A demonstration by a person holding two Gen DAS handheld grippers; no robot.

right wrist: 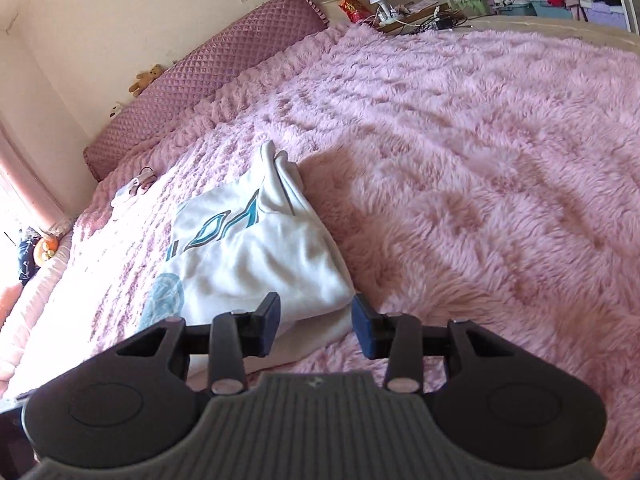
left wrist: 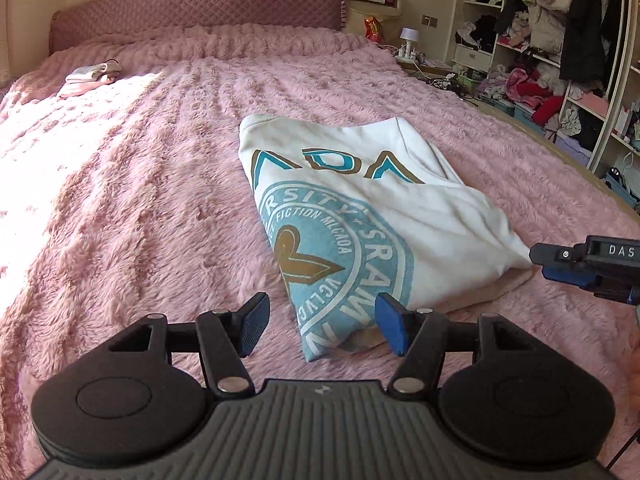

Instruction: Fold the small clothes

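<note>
A white shirt with a teal and brown print lies folded into a thick rectangle on the fluffy pink bedspread. My left gripper hovers open at the shirt's near corner, and its blue pads stand wide apart without touching the cloth. The right gripper comes in from the right edge of the left wrist view, just off the shirt's right corner. In the right wrist view the shirt lies just ahead of the right gripper, which is open, with the shirt's edge seen through the gap between its pads.
A small pile of folded clothes lies far left on the bed near the quilted headboard. A bedside table with a lamp and open shelves full of clothes stand to the right. A wide stretch of bedspread lies right of the shirt.
</note>
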